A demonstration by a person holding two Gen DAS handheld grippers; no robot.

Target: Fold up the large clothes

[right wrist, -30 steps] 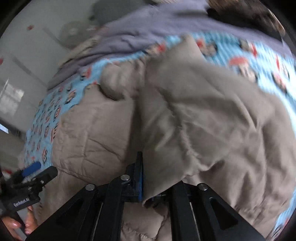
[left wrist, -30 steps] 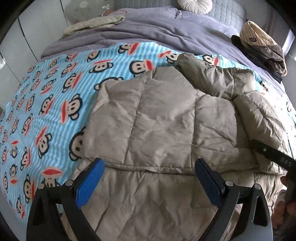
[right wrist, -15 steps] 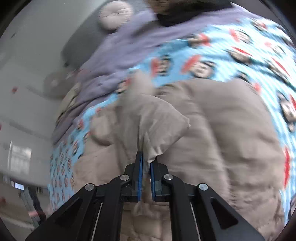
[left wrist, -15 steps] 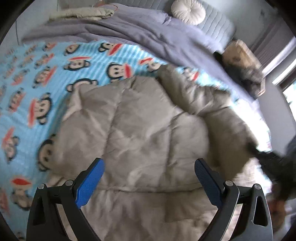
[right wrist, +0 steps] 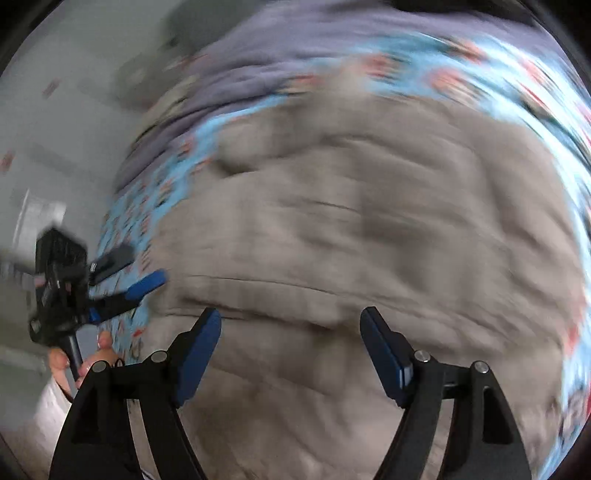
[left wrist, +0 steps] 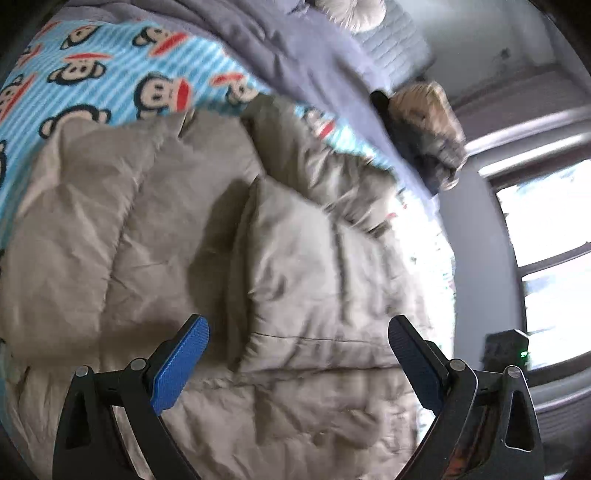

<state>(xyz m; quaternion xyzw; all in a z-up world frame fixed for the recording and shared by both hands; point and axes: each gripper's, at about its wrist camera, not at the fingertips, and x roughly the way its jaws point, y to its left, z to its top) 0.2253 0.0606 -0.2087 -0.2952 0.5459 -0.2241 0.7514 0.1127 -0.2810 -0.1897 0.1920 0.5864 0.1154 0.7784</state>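
A large beige quilted jacket (left wrist: 155,236) lies spread on a blue monkey-print blanket (left wrist: 110,81) on a bed. A sleeve or side panel (left wrist: 306,266) is folded over onto its middle. My left gripper (left wrist: 298,362) is open and empty above the jacket's near part. My right gripper (right wrist: 291,354) is open and empty above the jacket (right wrist: 369,229), which is motion-blurred in that view. The left gripper also shows at the left of the right wrist view (right wrist: 122,273), held in a hand.
A purple duvet (left wrist: 295,48) and a round cream cushion (left wrist: 351,11) lie at the head of the bed. Folded dark and striped clothes (left wrist: 424,125) sit at the far right corner. A bright window (left wrist: 546,258) is to the right.
My right gripper was shut on the jacket's sleeve, carried it over the body and has now opened and let it go. My left gripper stayed open and swung its view to the right.
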